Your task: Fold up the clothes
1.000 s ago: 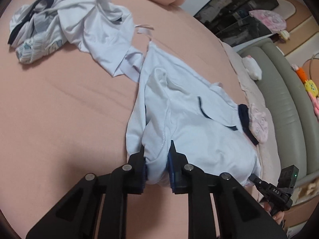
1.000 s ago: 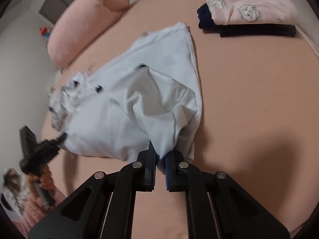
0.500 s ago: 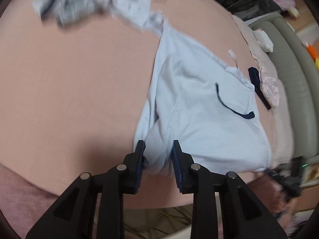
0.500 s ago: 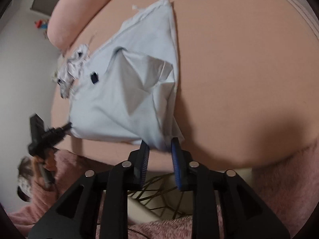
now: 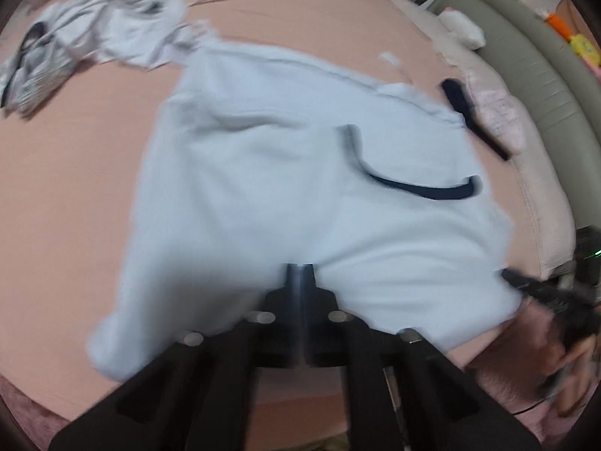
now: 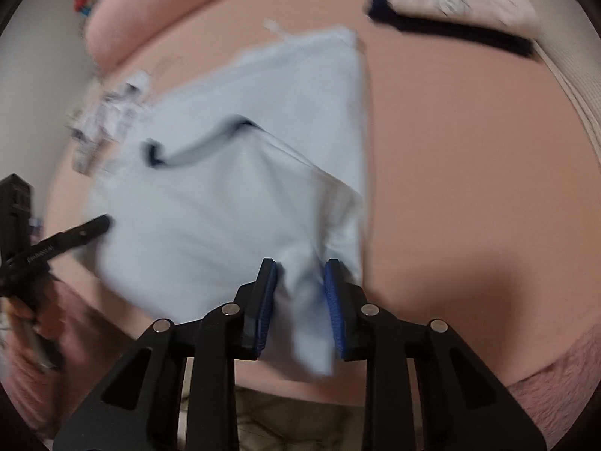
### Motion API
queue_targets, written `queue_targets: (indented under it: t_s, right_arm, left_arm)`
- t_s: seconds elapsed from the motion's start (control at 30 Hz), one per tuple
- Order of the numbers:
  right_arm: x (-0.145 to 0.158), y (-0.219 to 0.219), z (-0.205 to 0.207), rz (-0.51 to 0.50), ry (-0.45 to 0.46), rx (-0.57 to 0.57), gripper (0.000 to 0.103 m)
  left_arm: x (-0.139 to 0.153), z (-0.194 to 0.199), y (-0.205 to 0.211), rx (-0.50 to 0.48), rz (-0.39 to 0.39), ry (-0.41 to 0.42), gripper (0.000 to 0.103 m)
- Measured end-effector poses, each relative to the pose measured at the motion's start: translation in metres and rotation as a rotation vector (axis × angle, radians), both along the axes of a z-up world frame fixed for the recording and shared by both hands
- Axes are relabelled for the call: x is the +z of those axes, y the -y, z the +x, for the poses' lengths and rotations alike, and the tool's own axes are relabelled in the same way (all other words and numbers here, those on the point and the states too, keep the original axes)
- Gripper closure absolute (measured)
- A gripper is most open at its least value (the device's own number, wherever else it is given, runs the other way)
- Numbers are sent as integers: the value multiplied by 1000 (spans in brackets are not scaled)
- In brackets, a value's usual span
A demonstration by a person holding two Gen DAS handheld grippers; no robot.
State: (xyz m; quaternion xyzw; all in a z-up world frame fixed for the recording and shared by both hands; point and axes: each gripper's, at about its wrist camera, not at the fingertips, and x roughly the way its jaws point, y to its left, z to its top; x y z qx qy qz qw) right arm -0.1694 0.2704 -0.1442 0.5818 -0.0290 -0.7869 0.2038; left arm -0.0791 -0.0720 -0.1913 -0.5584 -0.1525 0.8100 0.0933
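Note:
A pale blue garment with a dark navy trim [image 5: 300, 188] lies spread on the pink bed, its near hem at the bed's front edge. My left gripper [image 5: 299, 274] is shut on that hem near its middle, with cloth draped over the fingers. In the right wrist view the same garment [image 6: 244, 173] shows, and my right gripper [image 6: 300, 282] has its jaws apart with a bunched corner of the cloth lying loose between the blue pads [image 6: 267, 300]. The left gripper also shows at the left of the right wrist view [image 6: 75, 233]. Both views are motion-blurred.
A heap of white and grey clothes [image 5: 94, 37] lies at the far left of the bed [image 5: 67, 188]. A folded stack, pink over navy [image 6: 462, 7], sits at the far right. A pink pillow [image 6: 124, 26] lies at the back. A grey sofa [image 5: 533, 75] stands beyond the bed.
The garment has been pulled toward the bed's front edge and spread flatter. My right gripper has opened from its grip on the corner. The left stays shut on the hem.

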Motion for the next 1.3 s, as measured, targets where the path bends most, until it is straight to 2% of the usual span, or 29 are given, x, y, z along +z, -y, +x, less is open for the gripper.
queue_targets:
  t_s: [0.07,0.13,0.23,0.27,0.3,0.33,0.37,0.4,0.43,0.5,0.6,0.63,0.67,0.73,0.8,0.83,0.93,0.97,1.0,1.07,1.1,1.17,1.2,1.27,1.3]
  right_arm:
    - [6,-16,0,22,-15,-39,74]
    - [16,-27,0,65,-49,-70,73]
    - [32,-28,2,-16,-77,-52,73]
    - [29,-19,3,-21,-65,-18,73]
    - [25,-9,5,-20,-52,20,73]
    - [21,1,7,-19,-40,57,75]
    - [12,8,8,24,-28,89,78]
    - [3,10,8,77,-26,94,78]
    - [-6,12,8,130,-25,94,78]
    - [-4,-1,6,90,-21,53,77]
    - [20,-7,8,97,-121,-3,76]
    - [24,-2,5,75,-136,10,75]
    - [27,5,2,46,-146,29,75]
    - [14,29,-11,48,-100,76,75]
    - [-7,44,-20,96,-77,103,77]
    - [-19,50,-25,126,-71,109,82]
    - [0,34,-31,143,-132,43,83]
    - [8,29,-32,149,-171,24,80]
    - [16,24,-32,151,-211,7,77]
    - [13,37,-39,110,-171,55,77]
    - [10,44,-42,87,-144,83,77]
    - [-5,60,-48,109,-121,111,78]
    - [-10,61,-52,122,-126,96,81]
    - [-20,63,-60,150,-135,65,82]
    - [-10,53,-58,136,-159,13,82]
  left_arm:
    - [8,2,8,22,1,12,100]
    - [24,4,5,33,-41,-26,97]
    - [34,-3,-4,-1,22,-67,92]
    - [36,-5,-6,-14,51,-75,87]
    - [32,-7,-7,-17,42,-69,85]
    - [23,-9,-5,-9,-6,-48,85]
    - [14,-9,2,8,-49,-25,87]
    - [6,-8,13,34,-55,-6,100]
    - [6,-6,27,76,-33,4,100]
    - [14,-3,54,164,14,-1,100]
    - [31,-6,69,159,123,-76,98]
    - [32,-12,63,127,127,-90,98]
    - [31,-18,56,99,113,-101,98]
    - [20,-32,49,95,74,-83,97]
    - [0,-51,52,152,-43,-7,97]
    - [-2,-55,57,182,-82,11,97]
    - [10,-51,71,253,-97,-19,97]
    - [15,-52,64,220,-93,-47,96]
    - [19,-54,54,158,-55,-68,95]
    - [17,-61,32,53,1,-74,95]
    - [12,-66,22,19,-5,-68,95]
    - [-4,-79,20,49,-116,-24,95]
    - [-6,-81,22,78,-139,-12,95]
    - [1,-76,30,142,-107,-14,95]
    - [9,-69,27,144,-106,-33,93]
